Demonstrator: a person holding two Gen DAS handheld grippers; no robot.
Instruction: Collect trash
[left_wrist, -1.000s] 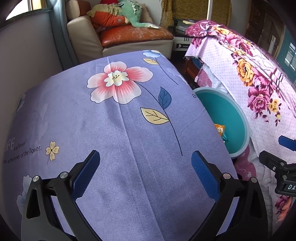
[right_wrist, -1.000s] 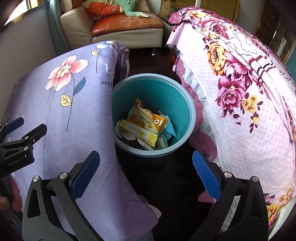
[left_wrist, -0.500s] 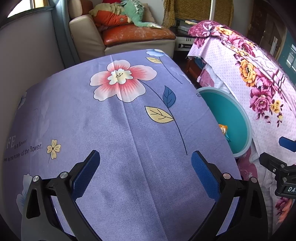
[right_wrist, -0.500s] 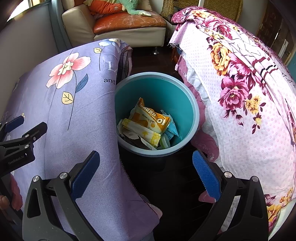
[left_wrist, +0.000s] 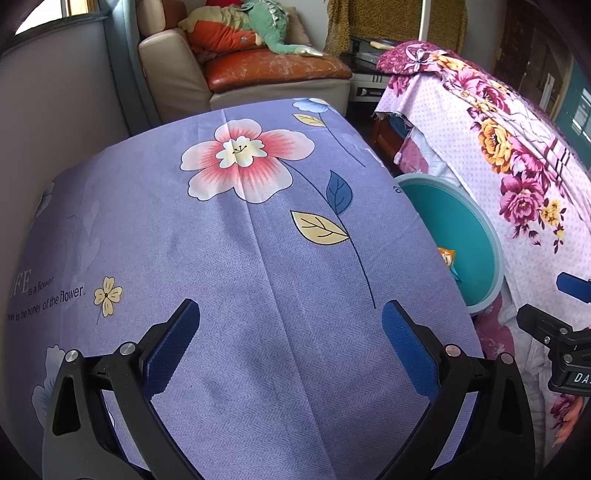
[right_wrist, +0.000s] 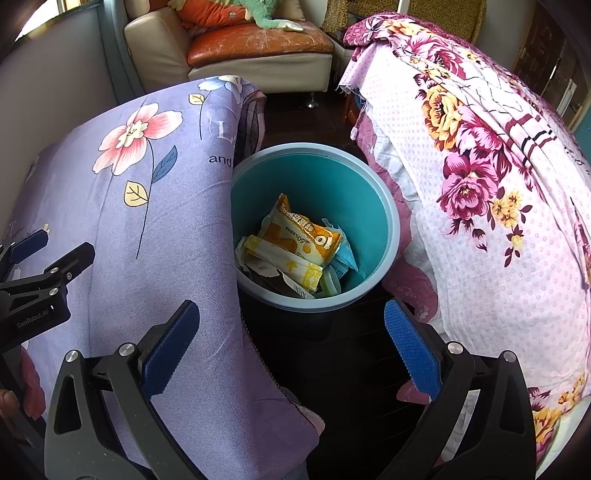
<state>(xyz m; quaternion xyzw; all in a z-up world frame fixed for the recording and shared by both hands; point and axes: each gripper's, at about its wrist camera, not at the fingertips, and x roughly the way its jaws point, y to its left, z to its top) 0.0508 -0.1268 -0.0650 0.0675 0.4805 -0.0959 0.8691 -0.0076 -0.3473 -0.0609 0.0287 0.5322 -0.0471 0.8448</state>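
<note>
The teal bin (right_wrist: 384, 206) sat in the middle of the right wrist frame, wedged between the purple flowered sheet (right_wrist: 110, 206) on the left and the pink flowered sheet (right_wrist: 498, 206) on the right, with an orange snack wrapper (right_wrist: 299, 232) and other packets lying in its bottom. The right gripper (right_wrist: 291, 350) hung above the dark floor at the lower centre, fingers spread wide and holding nothing. The left gripper (left_wrist: 290, 347), equally open and empty, hovered over the purple sheet, where I saw no litter at all. My worry was that a careless reach toward the bin would snag the draped cloth or knock the bin over and spill the wrappers.
</note>
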